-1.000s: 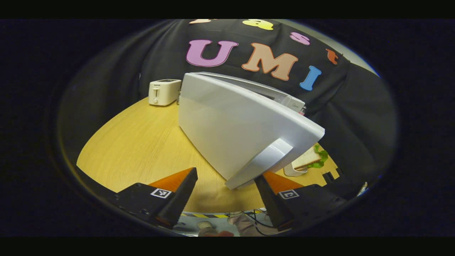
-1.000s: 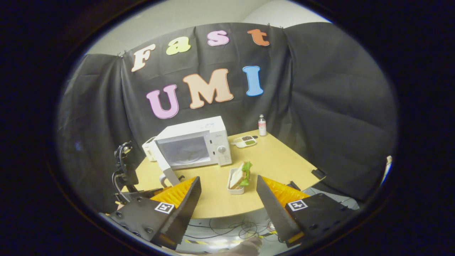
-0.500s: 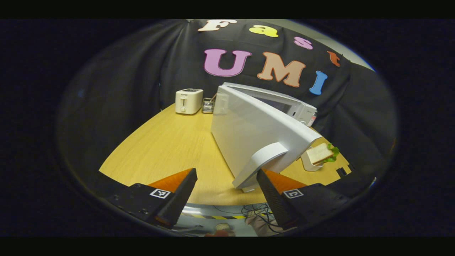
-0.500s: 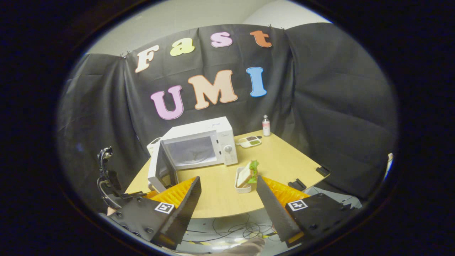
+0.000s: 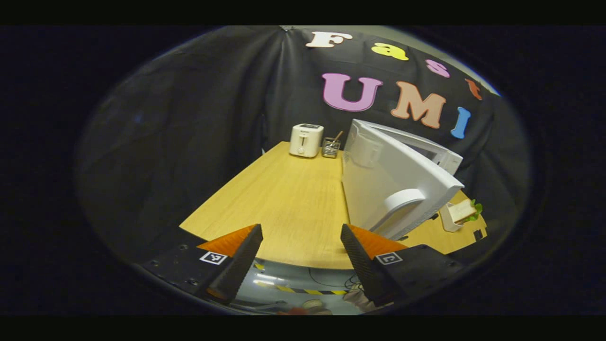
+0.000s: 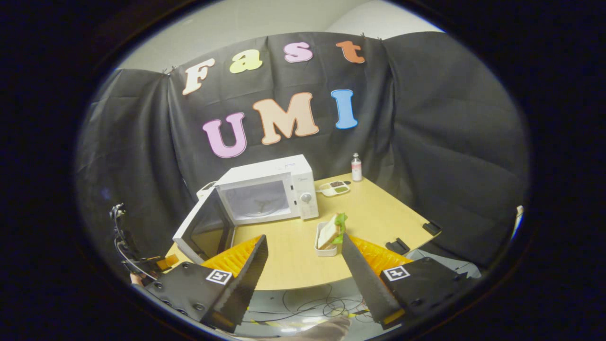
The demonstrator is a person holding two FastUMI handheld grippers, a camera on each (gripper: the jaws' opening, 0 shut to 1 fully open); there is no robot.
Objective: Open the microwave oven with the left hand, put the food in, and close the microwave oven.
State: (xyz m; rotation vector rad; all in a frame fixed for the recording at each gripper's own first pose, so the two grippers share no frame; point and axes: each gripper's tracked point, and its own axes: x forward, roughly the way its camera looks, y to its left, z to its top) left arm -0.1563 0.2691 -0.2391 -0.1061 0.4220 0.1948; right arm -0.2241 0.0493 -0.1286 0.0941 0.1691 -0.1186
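At the bottom of the left gripper view, the left hand-held gripper (image 5: 301, 255) stands with its fingers spread and nothing between them, off the near edge of the wooden surface (image 5: 284, 199). Just beyond its right finger is the microwave oven's (image 6: 265, 192) door (image 5: 393, 189), swung wide, its handle (image 5: 400, 201) apart from the finger. The right hand-held gripper (image 6: 303, 267) is likewise spread and empty, hovering short of the surface. Ahead of it a white tray (image 6: 325, 239) holds a sandwich (image 6: 331, 228) with lettuce, standing in front of the oven's control side. The oven's cavity (image 6: 258, 201) looks empty. Far behind, the left gripper view shows a toaster (image 5: 306, 140) and a utensil holder (image 5: 330, 147); the right gripper view shows a small bottle (image 6: 356, 167) and a divided dish (image 6: 334, 188).
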